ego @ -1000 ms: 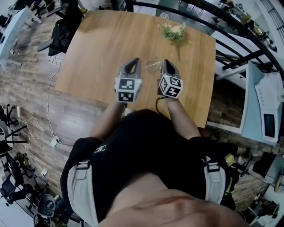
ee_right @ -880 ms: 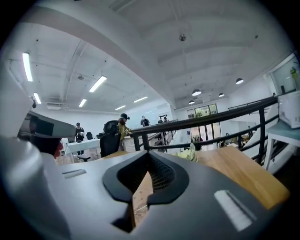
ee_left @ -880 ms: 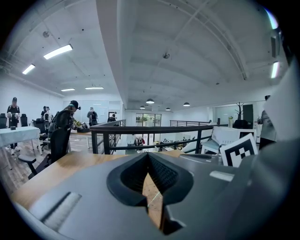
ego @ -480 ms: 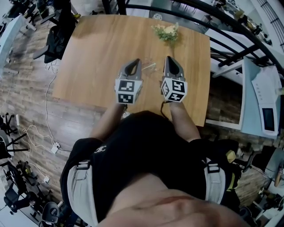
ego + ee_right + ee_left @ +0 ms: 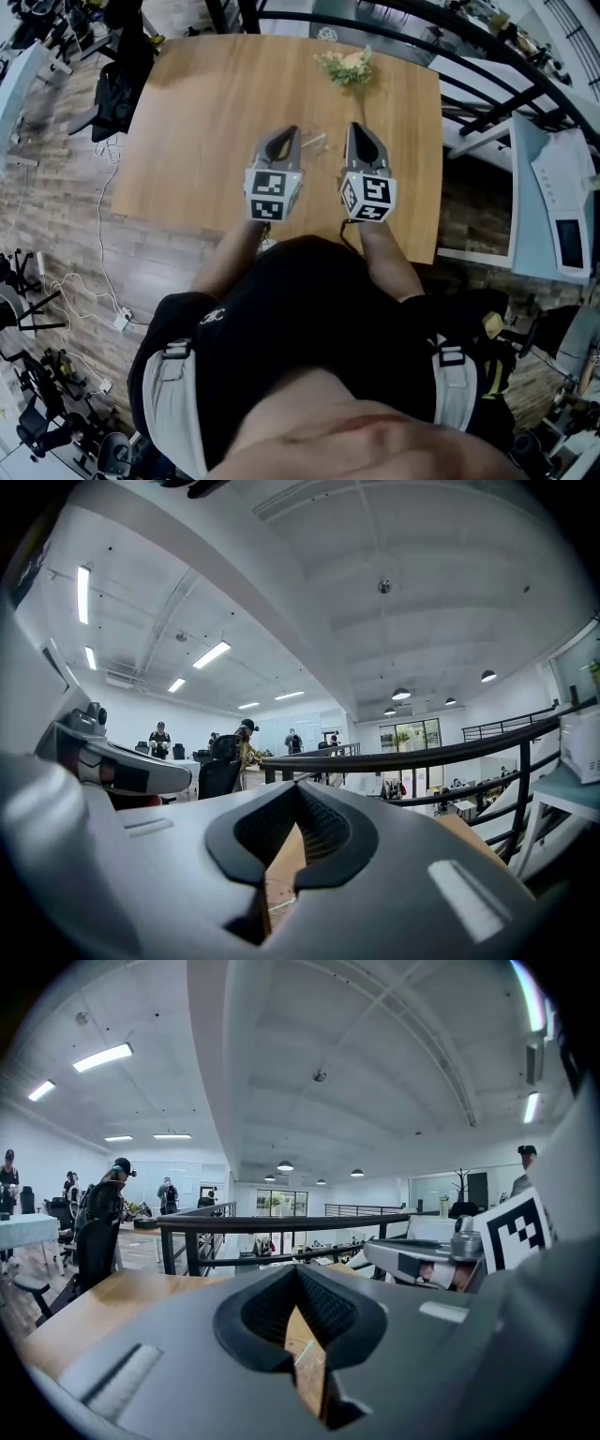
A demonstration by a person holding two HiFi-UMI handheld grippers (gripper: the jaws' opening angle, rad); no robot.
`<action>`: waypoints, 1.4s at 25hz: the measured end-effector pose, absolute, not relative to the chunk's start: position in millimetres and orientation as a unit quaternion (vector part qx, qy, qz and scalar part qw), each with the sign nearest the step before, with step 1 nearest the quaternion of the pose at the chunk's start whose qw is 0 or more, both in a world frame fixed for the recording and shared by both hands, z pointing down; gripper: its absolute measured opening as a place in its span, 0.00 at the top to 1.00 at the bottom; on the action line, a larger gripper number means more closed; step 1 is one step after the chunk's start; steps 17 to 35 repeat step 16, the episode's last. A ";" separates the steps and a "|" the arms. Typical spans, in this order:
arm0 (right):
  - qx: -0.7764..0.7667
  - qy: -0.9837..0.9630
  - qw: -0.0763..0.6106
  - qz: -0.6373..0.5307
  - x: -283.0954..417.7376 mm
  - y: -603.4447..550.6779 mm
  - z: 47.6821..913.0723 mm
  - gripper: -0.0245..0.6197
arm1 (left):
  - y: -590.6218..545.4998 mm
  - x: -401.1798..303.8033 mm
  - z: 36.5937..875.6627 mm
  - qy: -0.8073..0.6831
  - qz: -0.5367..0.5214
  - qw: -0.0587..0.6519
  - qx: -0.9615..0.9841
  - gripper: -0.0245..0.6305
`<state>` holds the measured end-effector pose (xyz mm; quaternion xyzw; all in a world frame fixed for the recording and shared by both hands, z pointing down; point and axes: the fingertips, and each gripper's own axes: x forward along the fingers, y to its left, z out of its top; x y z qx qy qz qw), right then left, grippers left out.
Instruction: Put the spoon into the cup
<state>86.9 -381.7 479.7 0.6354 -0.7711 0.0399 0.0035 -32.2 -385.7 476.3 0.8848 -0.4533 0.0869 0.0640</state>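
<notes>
A clear glass cup (image 5: 317,142) stands on the wooden table (image 5: 197,112), small and faint between my two grippers. A pale thin streak at it may be the spoon (image 5: 313,141); I cannot tell whether it lies in or beside the cup. My left gripper (image 5: 289,131) is just left of the cup and my right gripper (image 5: 354,128) just right of it, both above the table's near part. In the left gripper view the left gripper (image 5: 296,1271) has its tips together, holding nothing. The right gripper (image 5: 298,789) looks the same in its own view.
A small bunch of flowers (image 5: 347,66) lies at the table's far right. A black railing (image 5: 487,56) runs behind and to the right of the table. A dark chair (image 5: 127,66) stands at the left edge, with cables on the floor.
Both grippers have stayed side by side at the cup. The head view has shifted slightly, so the table and flowers sit a little further left.
</notes>
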 end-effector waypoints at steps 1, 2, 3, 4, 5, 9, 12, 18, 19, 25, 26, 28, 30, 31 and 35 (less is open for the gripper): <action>0.635 -0.772 0.002 0.041 85.9 -381.6 479.1 0.97 | -386.0 -32.5 476.3 -0.453 0.087 0.065 0.885 0.94; 0.634 -0.772 -0.001 0.041 85.3 -381.5 478.3 0.97 | -386.2 -32.6 476.3 -0.452 0.087 0.065 0.885 0.94; 0.634 -0.772 -0.004 0.041 85.1 -381.2 477.6 0.97 | -386.1 -32.5 476.5 -0.452 0.088 0.065 0.885 0.94; 0.634 -0.772 -0.005 0.040 85.4 -380.7 477.2 0.97 | -385.9 -32.3 476.9 -0.451 0.088 0.066 0.886 0.94; 0.635 -0.771 -0.006 0.039 86.0 -380.4 477.2 0.97 | -385.7 -31.9 477.4 -0.450 0.088 0.066 0.886 0.94; 0.638 -0.769 -0.005 0.040 88.6 -381.5 478.6 0.97 | -387.5 -30.0 478.2 -0.448 0.087 0.067 0.887 0.94; 0.638 -0.769 -0.003 0.042 86.1 -382.5 479.5 0.97 | -388.5 -31.9 479.0 -0.446 0.088 0.068 0.888 0.94; 0.637 -0.770 0.000 0.045 80.8 -384.0 482.3 0.97 | -389.0 -35.3 481.1 -0.444 0.087 0.069 0.889 0.94; 0.637 -0.770 0.000 0.045 80.8 -384.0 482.3 0.97 | -389.0 -35.3 481.1 -0.444 0.087 0.069 0.889 0.94; 0.637 -0.770 0.000 0.045 80.8 -384.0 482.3 0.97 | -389.0 -35.3 481.1 -0.444 0.087 0.069 0.889 0.94; 0.637 -0.770 0.000 0.045 80.8 -384.0 482.3 0.97 | -389.0 -35.3 481.1 -0.444 0.087 0.069 0.889 0.94; 0.637 -0.770 0.000 0.045 80.8 -384.0 482.3 0.97 | -389.0 -35.3 481.1 -0.444 0.087 0.069 0.889 0.94; 0.637 -0.770 0.000 0.045 80.8 -384.0 482.3 0.97 | -389.0 -35.3 481.1 -0.444 0.087 0.069 0.889 0.94; 0.637 -0.770 0.000 0.045 80.8 -384.0 482.3 0.97 | -389.0 -35.3 481.1 -0.444 0.087 0.069 0.889 0.94; 0.637 -0.770 0.000 0.045 80.8 -384.0 482.3 0.97 | -389.0 -35.3 481.1 -0.444 0.087 0.069 0.889 0.94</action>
